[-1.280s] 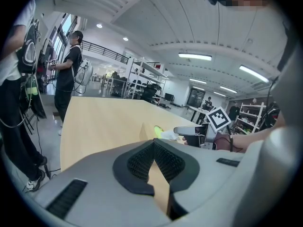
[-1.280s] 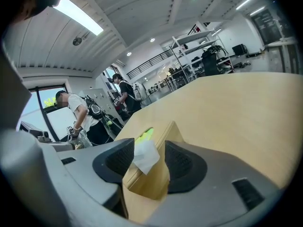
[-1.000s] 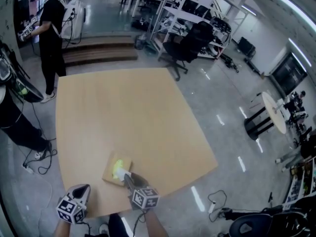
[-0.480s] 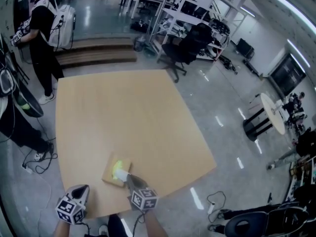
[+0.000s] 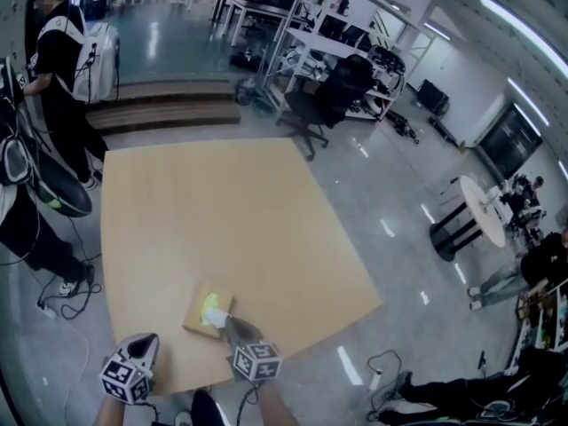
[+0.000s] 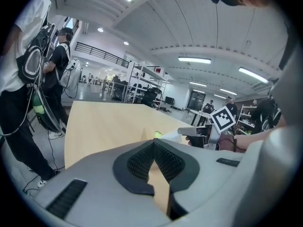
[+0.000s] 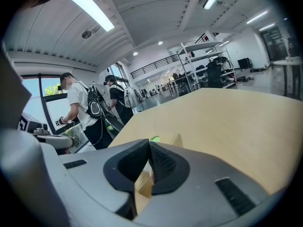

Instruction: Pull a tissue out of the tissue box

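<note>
Near the front edge of the wooden table (image 5: 222,211) lies the tan tissue box (image 5: 202,305) with a yellow-green top. A white tissue (image 5: 218,318) rises from its slot, and my right gripper (image 5: 224,320) is shut on it just above the box. In the left gripper view the tissue (image 6: 171,137) stretches from the green top to the right gripper's (image 6: 185,132) tip. The right gripper view shows its jaws (image 7: 149,144) closed, with the box (image 7: 177,140) behind them. My left gripper (image 5: 151,343) hovers left of the box, shut (image 6: 154,142) and holding nothing.
The table's front edge runs just under both grippers. People (image 5: 55,56) with gear stand beyond the table's far left side. A black office chair (image 5: 342,82) and shelving stand past the far edge. A small round table (image 5: 484,207) is on the floor at right.
My right gripper has closed on the tissue and lifted slightly. The left gripper has stayed put. The person at the back left has stepped further left.
</note>
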Motion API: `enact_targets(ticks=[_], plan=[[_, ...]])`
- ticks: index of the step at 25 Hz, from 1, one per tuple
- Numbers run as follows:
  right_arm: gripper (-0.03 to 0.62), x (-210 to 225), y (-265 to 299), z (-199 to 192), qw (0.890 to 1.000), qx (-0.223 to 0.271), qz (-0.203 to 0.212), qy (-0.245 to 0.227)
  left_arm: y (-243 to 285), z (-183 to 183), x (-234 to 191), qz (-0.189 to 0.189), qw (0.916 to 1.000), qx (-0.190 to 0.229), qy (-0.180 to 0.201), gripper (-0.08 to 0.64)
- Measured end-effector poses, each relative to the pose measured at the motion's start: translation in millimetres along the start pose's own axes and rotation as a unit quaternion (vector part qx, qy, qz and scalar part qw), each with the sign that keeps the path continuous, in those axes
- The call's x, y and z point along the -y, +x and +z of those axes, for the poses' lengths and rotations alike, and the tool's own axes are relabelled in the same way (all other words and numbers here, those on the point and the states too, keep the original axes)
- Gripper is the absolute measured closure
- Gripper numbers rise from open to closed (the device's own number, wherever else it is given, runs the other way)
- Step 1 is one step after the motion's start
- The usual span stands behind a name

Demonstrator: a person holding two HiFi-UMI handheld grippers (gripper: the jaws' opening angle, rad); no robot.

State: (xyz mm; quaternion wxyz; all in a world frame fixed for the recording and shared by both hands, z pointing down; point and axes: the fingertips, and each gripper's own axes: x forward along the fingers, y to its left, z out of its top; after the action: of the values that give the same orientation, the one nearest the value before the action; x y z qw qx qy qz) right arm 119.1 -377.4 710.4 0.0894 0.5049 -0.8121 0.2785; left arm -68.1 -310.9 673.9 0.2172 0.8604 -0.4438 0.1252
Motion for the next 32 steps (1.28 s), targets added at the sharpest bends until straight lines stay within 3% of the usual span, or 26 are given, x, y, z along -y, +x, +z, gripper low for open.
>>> enact_targets(ticks=[7,19,32], plan=[[0.591,-12,-20,28,0.999,0.042,-0.005,-0.009,-12,11,3,0.0,0.9998,0.02,0.002,0.552],[0.591,-33,-98,84,0.991,0.111,-0.055,-0.06,-37,64,25,-0.015,0.9964,0.075,0.035,0.552],[0.591,-60,-196,83,0.976,0.166,-0.104,-0.099,-66,84,61,-0.02,0.9905,0.114,0.074,0.552]])
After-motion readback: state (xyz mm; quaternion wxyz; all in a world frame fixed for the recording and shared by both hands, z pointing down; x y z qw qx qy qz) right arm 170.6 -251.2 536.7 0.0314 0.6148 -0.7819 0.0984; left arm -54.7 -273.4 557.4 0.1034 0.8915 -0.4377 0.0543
